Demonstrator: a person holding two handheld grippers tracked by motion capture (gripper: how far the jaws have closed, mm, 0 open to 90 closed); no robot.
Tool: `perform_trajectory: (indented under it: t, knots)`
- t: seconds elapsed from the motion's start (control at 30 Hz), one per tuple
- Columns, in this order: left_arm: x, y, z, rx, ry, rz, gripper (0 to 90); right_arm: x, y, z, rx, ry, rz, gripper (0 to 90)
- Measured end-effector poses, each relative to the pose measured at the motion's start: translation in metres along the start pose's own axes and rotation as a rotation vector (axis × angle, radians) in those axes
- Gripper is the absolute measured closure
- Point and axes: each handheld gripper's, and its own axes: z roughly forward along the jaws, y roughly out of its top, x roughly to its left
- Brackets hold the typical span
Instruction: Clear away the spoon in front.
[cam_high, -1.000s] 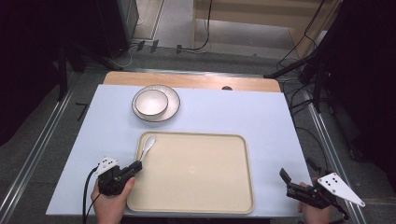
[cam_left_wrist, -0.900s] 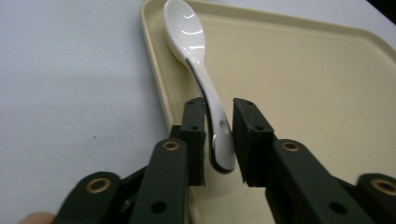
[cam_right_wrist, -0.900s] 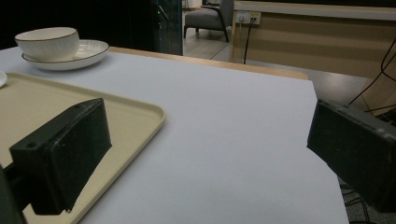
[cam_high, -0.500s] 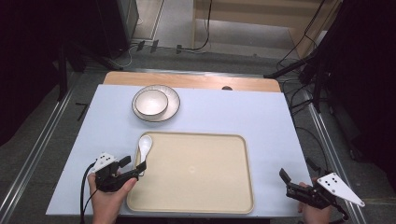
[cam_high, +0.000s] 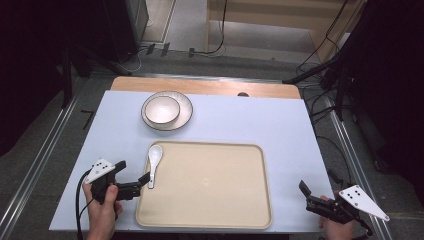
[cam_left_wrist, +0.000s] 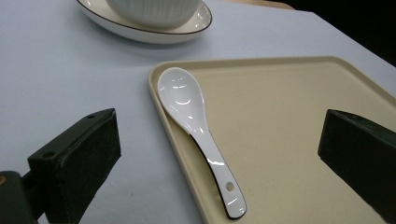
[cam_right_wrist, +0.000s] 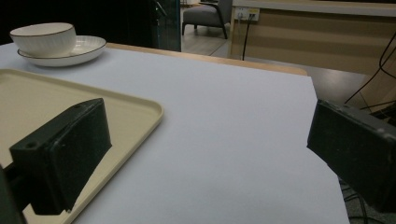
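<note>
1. My left hand (cam_high: 102, 207) sits at the near left corner of the table (cam_high: 280, 125), holding my left tongs (cam_high: 134, 177), which point right toward the tray
2. Those left tongs have just been opening and now stand wide, released; in the left gripper view the spoon lies between the two black jaws and farther out, and neither pad touches it
3. There's the white spoon (cam_high: 153, 163), lying along the left rim of the beige tray (cam_high: 210, 200), bowl end away from me and handle end toward me; in the left gripper view the spoon (cam_left_wrist: 198, 133) rests right against the rim of the tray (cam_left_wrist: 299, 107), hollow side up, with a small hole near the handle's tip
4. Farther back on the table, a white bowl (cam_high: 162, 109) sits in a plate (cam_high: 184, 114), well apart from the tray's far left corner
5. The middle of the tray is bare, and it lies flat on the pale blue tabletop
6. Over at the near right corner, my right hand (cam_high: 336, 227) holds my right tongs (cam_high: 306, 195), off the tray's right edge
7. In the right gripper view those jaws are spread wide, gripping nothing, with the tray's corner and bare table beyond
</note>
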Motion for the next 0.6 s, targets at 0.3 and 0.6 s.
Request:
perform_trajectory:
  t: [0.3, 0.6]
  knots:
    - [0.014, 0.005, -0.012, -0.030, 0.019, 0.032, 0.0, -0.002, 0.000, -0.001, -0.002, -0.005, 0.003, 0.0]
    - [0.027, 0.007, -0.020, -0.053, 0.027, 0.032, 0.0, -0.003, -0.001, -0.001, 0.000, -0.007, 0.004, 0.0]
